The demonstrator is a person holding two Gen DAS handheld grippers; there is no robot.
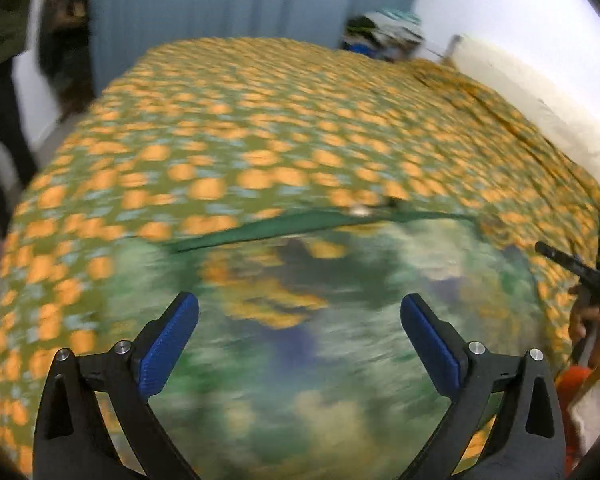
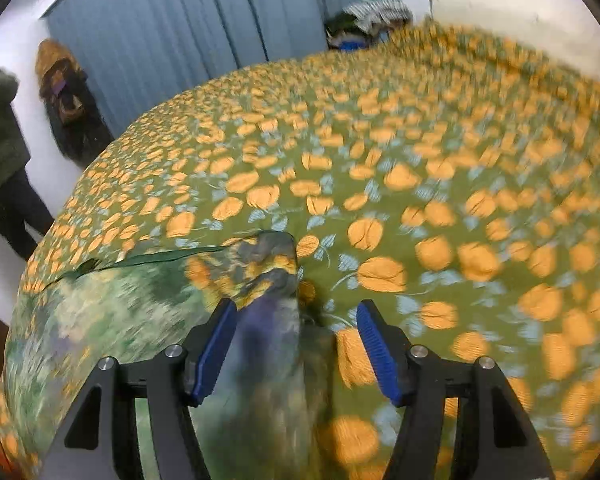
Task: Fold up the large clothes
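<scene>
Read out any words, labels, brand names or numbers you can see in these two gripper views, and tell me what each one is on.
None: no readable text in either view.
Bedspread: only an orange flower print, no writing.
Garment: a blurred painterly print, no lettering to make out.
Left gripper and right gripper: no markings on the blue pads or black arms.
Pile of clothes by the curtain: too small and blurred to tell.

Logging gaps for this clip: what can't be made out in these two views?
- Left wrist view: the garment is motion-blurred; its type and folds are unreadable.
- Right wrist view: cloth bunches between the right claw fingers; whether it is gripped is unclear.
- Pile behind the bed: too small.
</scene>
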